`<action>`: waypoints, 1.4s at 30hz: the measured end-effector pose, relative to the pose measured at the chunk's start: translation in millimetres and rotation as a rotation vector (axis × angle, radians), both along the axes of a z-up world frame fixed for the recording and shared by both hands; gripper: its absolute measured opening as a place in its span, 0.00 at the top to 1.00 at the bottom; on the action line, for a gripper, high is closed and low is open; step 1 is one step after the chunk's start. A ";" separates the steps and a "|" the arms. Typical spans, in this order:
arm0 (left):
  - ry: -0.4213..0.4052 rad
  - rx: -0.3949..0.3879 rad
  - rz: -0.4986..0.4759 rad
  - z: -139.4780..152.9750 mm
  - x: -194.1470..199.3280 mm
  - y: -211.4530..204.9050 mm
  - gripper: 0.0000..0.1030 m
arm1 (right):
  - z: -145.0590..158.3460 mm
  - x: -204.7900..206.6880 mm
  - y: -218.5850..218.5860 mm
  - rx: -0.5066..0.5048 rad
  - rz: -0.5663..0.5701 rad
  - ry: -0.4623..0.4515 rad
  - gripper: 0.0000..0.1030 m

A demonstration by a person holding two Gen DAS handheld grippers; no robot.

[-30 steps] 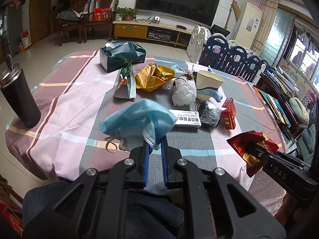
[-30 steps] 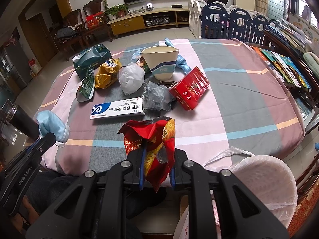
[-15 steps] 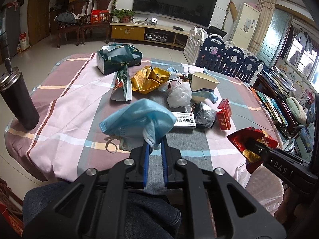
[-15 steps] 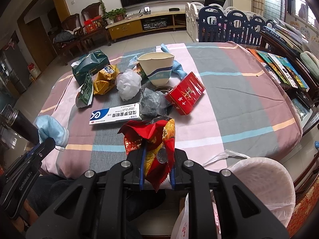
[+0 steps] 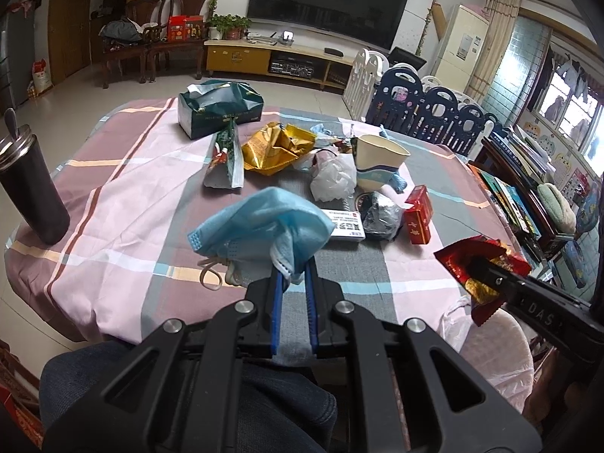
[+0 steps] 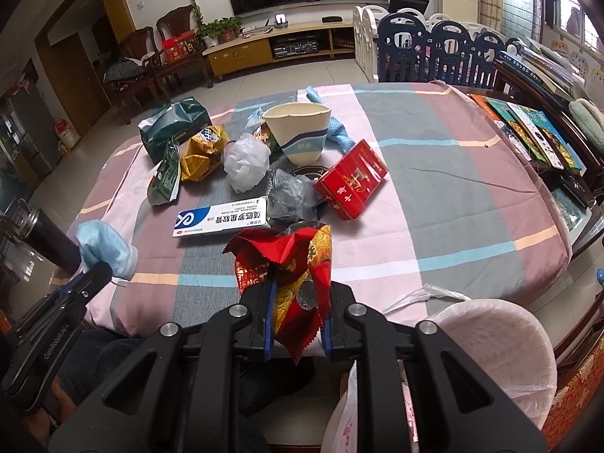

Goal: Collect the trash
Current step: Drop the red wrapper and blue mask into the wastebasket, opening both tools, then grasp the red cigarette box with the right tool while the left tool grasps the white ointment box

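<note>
My left gripper (image 5: 292, 270) is shut on a crumpled blue face mask (image 5: 260, 224), held above the near edge of the table. My right gripper (image 6: 296, 277) is shut on a red and gold snack wrapper (image 6: 290, 253), also over the near edge. Each view shows the other hand: the wrapper (image 5: 479, 264) at the right, the mask (image 6: 104, 241) at the left. Below the right gripper stands a bin lined with a pale pink bag (image 6: 487, 336). Trash lies mid-table: a white box (image 6: 221, 219), red box (image 6: 351, 181), paper cup (image 6: 298, 136), white bag (image 6: 245, 160), gold wrapper (image 6: 200, 153), green wrapper (image 6: 166, 177).
A green tissue pack (image 5: 221, 107) sits at the table's far side and a dark tumbler (image 5: 32, 185) at its left edge. The checked tablecloth (image 6: 434, 173) is bare on the right. Books (image 6: 528, 128) lie on a shelf to the right. A person's jeans-clad leg (image 5: 113, 362) is below.
Both grippers keep their hold on the mask and the wrapper. The views have drawn back slightly from the table, and the bin shows more fully.
</note>
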State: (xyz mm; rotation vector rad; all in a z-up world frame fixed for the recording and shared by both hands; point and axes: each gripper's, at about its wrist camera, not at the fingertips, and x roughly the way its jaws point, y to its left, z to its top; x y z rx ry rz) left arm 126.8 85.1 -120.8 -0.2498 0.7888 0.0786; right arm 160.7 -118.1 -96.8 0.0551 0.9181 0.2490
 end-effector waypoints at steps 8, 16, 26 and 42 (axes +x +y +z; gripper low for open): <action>0.012 0.003 -0.096 0.3 -4.3 -25.2 0.88 | 18.7 -36.7 -68.6 0.001 -0.041 -0.005 0.82; 0.094 -0.151 -0.312 -16.7 -8.7 -73.6 0.88 | -41.4 -73.2 -137.6 -0.043 -0.124 0.231 0.62; 0.257 -0.206 -0.774 -53.9 -33.1 -186.6 0.83 | -38.7 -73.3 -198.7 0.109 -0.347 0.221 0.43; 0.230 -0.318 -0.415 -71.8 22.9 -84.5 0.31 | -50.3 3.1 -141.7 0.172 -0.277 0.222 0.42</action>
